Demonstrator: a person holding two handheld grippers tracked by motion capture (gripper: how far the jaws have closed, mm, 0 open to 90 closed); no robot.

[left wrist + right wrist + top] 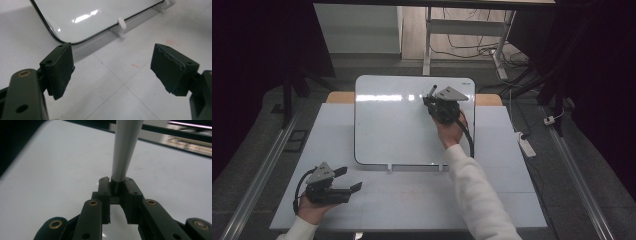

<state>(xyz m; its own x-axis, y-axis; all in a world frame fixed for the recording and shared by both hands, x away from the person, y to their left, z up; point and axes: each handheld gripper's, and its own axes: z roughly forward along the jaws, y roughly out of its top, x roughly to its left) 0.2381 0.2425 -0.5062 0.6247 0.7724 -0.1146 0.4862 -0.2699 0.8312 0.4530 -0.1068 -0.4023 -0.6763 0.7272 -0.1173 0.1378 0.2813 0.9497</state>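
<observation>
Whiteboard (392,125) is your landmark: it lies tilted on the pale tabletop (512,200), propped on two small white clips (389,167) along its near edge, its surface blank with a streak of glare near the far side.

Your right claw (434,97) sits over the whiteboard's far right corner, your hand (451,131) behind it and your white sleeve (477,195) running back across the board's near right edge. In the right gripper view that claw (117,182) is clenched on a marker (125,147): the grey barrel rises from between the jaws and stands up over the board's white face. In the high view the marker (432,91) shows as a short dark stick poking up beyond the claw, toward the board's far edge.

Your left claw (349,180) rests on the tabletop off the whiteboard's near left corner, well apart from it. In the left gripper view the claw (112,72) is released, jaws spread wide with bare tabletop between them, and the board's rounded corner (62,40) and one clip (121,23) lie just beyond.
</observation>
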